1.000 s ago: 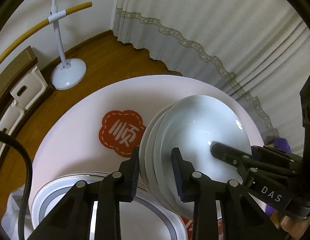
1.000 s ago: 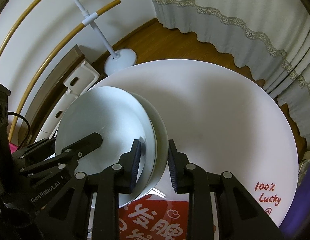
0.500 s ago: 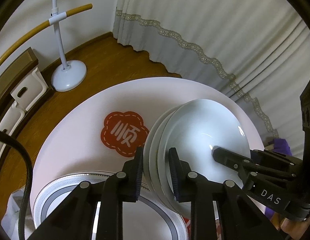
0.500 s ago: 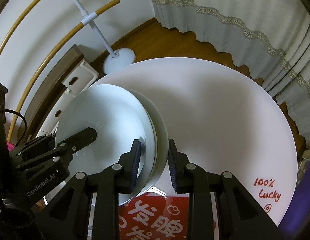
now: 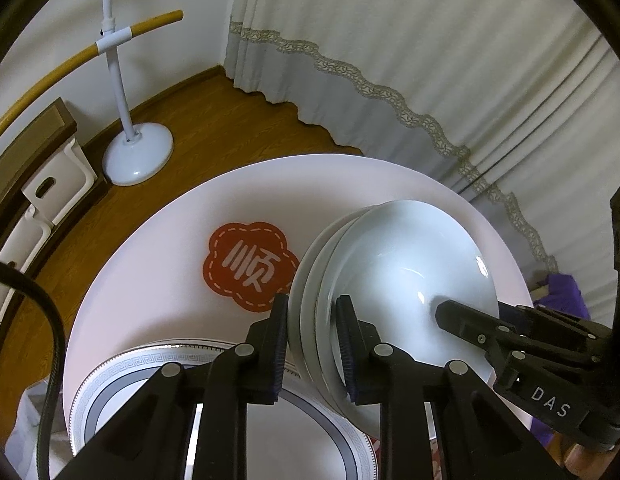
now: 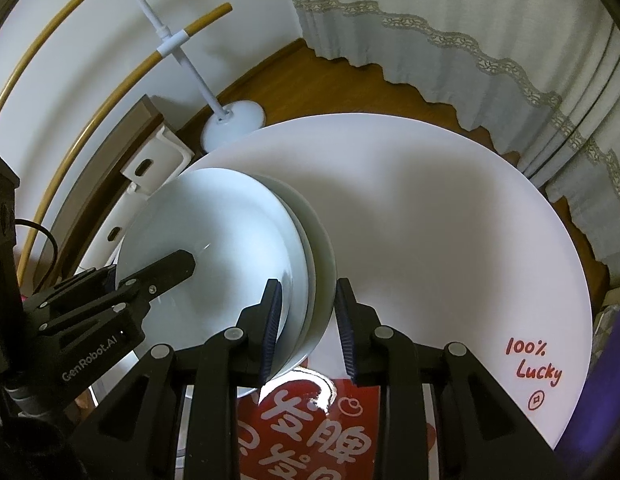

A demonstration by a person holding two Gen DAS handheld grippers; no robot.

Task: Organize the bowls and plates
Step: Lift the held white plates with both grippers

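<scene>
Both tongs clamp opposite rims of the same stack of white bowls (image 5: 398, 276), held tilted over the round desk (image 5: 158, 280). Left tongs (image 5: 312, 344) nearly closed, pads pressing the stack's near rim, jaws barely apart. Right tongs (image 6: 308, 320) a bit wider, gripping the far rim; the outer pad looks slightly off the outermost bowl, can't tell for sure. Patterned plate (image 5: 122, 376) lies flat just below the stack. To do it well: keep squeeze even on both sides, level the stack before lowering, clear the plate's rim, release together.
</scene>
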